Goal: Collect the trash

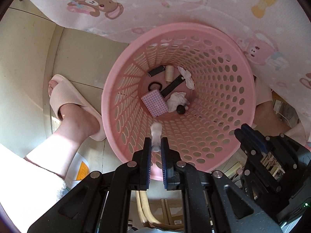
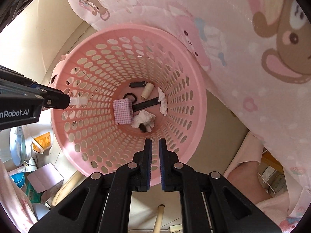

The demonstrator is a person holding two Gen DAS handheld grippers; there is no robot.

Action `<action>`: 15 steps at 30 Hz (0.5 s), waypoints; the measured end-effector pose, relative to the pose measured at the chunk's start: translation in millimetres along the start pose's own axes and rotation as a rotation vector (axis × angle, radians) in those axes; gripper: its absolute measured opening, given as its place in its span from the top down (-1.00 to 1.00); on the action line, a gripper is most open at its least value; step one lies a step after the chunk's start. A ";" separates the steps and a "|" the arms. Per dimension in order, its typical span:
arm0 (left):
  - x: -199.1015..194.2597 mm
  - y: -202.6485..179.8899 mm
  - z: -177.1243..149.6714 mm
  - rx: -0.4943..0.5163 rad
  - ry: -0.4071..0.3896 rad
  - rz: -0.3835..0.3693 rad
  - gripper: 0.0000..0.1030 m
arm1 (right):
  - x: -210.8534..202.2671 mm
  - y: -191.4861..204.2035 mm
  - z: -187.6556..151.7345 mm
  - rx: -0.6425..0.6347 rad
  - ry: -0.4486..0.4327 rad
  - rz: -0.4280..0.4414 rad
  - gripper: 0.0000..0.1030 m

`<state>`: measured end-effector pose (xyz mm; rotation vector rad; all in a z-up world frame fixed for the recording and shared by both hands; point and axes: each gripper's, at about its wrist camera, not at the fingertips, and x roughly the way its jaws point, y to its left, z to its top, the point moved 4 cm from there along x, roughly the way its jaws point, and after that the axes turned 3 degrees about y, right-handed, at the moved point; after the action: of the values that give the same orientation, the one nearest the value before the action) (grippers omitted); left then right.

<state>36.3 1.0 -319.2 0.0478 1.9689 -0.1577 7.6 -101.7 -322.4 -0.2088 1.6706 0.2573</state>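
Looking from the left, I see a foot in a pale pink slipper on the cream tiled floor, just beside the pink perforated basket. My left gripper is clenched on a small clear plastic tube, which juts out past the fingertips above the basket's open mouth, near its rim. At the bottom of the basket lie a pink checked box, a crumpled white tissue touching a small dark lump, a black stick-shaped piece, a dark ring, a cream spool, a black cylinder and a second white tissue against the wall (all trash, by the look of it). Further right, my right gripper hangs over the basket's near rim with its fingers almost together and nothing between them. A pink cartoon-print cloth hangs behind and to the right of the basket.
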 end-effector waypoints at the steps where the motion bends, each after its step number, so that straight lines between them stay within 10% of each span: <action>1: -2.9 0.5 -0.3 -0.004 -0.015 0.006 0.76 | -3.6 -0.2 0.3 0.004 -0.006 -0.004 0.82; 4: -17.7 0.3 -1.1 -0.003 -0.067 0.010 0.39 | -19.2 0.8 1.7 0.017 -0.052 -0.008 0.75; 15: -101.2 -6.0 -18.2 0.040 -0.337 0.015 0.25 | -120.1 -0.6 -6.1 0.054 -0.297 -0.027 0.75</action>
<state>58.9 1.5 -218.7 0.0579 1.6293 -0.1832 15.8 -105.6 -202.5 -0.1446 1.3775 0.2122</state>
